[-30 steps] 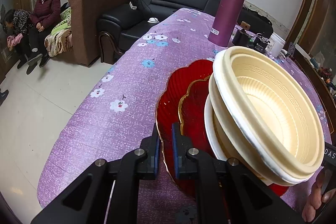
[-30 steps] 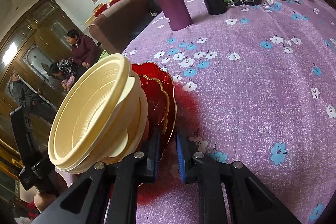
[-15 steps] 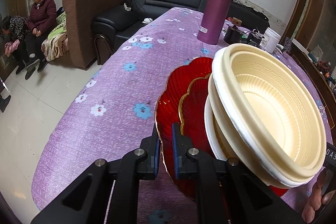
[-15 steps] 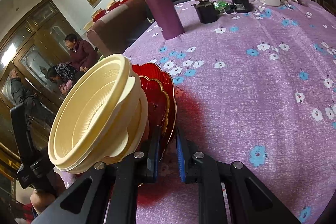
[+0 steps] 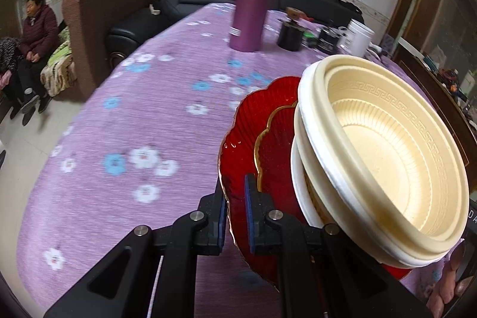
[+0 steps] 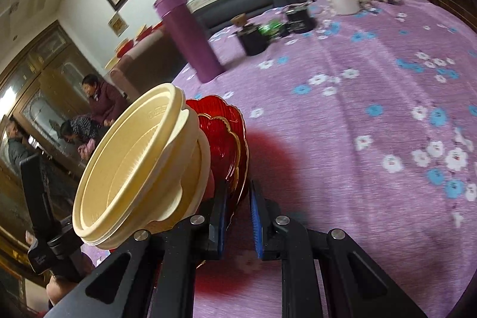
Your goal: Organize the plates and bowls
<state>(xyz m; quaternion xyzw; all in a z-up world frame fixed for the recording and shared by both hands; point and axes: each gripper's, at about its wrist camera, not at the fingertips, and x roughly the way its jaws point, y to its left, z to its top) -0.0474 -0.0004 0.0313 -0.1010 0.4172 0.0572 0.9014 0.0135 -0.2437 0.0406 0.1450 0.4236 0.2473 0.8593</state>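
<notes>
From the left wrist, the left claw (image 5: 235, 209) was clenched on the rim of the red plate (image 5: 238, 139), which carried a smaller red plate (image 5: 277, 148) and nested cream bowls (image 5: 384, 157) above the purple counter (image 5: 134, 115); this looked like the carrying step, and the next move would need a clear spot and a level set-down. From the right wrist, the right claw (image 6: 238, 213) gripped the opposite rim; the plate's underside stayed hidden, and the bowl count was probably three.

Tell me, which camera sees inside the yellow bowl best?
The left wrist view: the yellow bowl opens toward that camera, so its ribbed inside and patterned rim show. The right wrist view catches the bowl mostly side-on, showing its outer wall and just a slanted slice of the inside.
</notes>
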